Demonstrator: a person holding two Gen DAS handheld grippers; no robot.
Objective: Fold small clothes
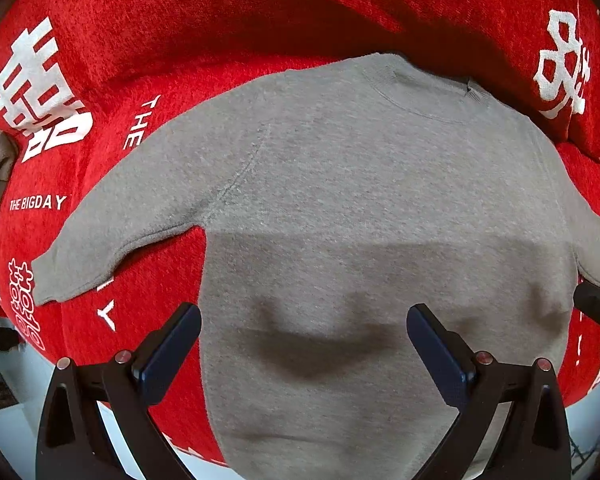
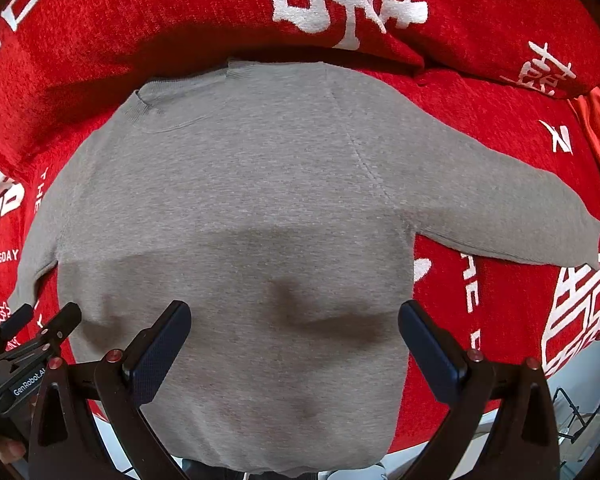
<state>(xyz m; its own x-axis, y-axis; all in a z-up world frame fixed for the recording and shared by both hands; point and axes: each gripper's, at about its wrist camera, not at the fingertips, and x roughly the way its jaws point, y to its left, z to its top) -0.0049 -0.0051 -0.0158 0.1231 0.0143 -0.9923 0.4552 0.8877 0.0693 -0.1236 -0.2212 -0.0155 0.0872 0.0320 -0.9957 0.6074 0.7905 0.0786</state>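
Both claws are seen spread wide with nothing between the fingers. From its own camera, the left gripper [image 1: 304, 314] is held above the near, hem end of a grey sweatshirt [image 1: 340, 200], its dark blue pads [image 1: 168, 356] splayed to either side of the cloth without any of it being pinched. The right gripper [image 2: 296, 312] is held the same way over the same near part of the garment, its pads [image 2: 156, 356] well apart and bare. Each tool can be made out at the edge of the other's view: the right one at the right border of the left camera, the left one at the near left of the right camera, with a fingertip [image 2: 10, 448] of the person's hand just visible beneath it.

The sweatshirt [image 2: 236, 208] is laid flat, collar to the far side and both sleeves stretched out to left and right. Shallow wrinkles and a band of shadow are seen across its near half. It is spread on a red cover [image 1: 148, 80] printed with white characters and the words "THE BIGDAY". Beyond the collar, a raised red cushion [image 2: 460, 12] of the same print is seen.
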